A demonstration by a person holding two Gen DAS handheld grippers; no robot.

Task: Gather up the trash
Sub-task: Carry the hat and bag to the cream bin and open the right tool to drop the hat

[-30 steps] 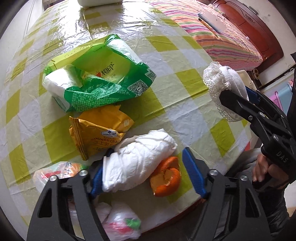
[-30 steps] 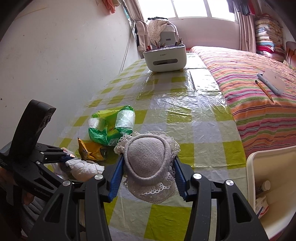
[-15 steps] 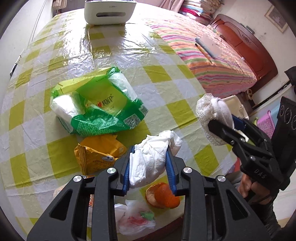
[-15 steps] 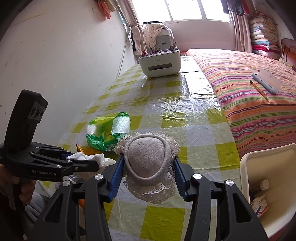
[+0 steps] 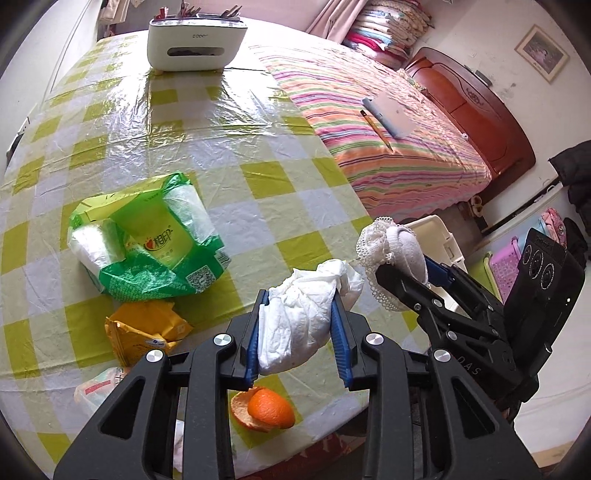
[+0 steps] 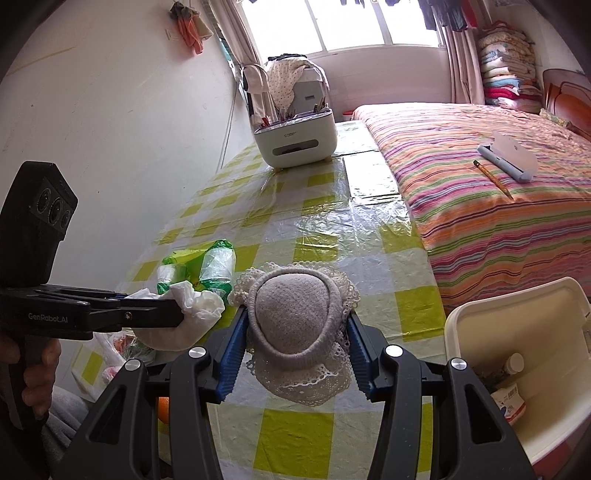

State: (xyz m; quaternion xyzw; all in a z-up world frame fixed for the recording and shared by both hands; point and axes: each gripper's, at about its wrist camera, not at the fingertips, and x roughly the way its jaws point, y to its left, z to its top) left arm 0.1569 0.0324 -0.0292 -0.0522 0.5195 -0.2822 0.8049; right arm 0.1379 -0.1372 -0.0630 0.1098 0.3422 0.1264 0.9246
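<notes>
With the crumpled white tissue [image 5: 295, 325] clamped in the left gripper [image 5: 297, 332] and the lace-trimmed grey cap [image 6: 295, 317] clamped in the right gripper [image 6: 295, 350], both left of the white bin [image 6: 480, 314], either could be dropped short.

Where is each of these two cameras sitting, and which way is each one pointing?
Left wrist: rides the left gripper, looking down at the table; its jaws clamp a white wad; right gripper beside it.
Right wrist: rides the right gripper, facing the window; jaws clamp a lace-trimmed grey cloth; a hand shows.
Shared: table, green bag, bed.
</notes>
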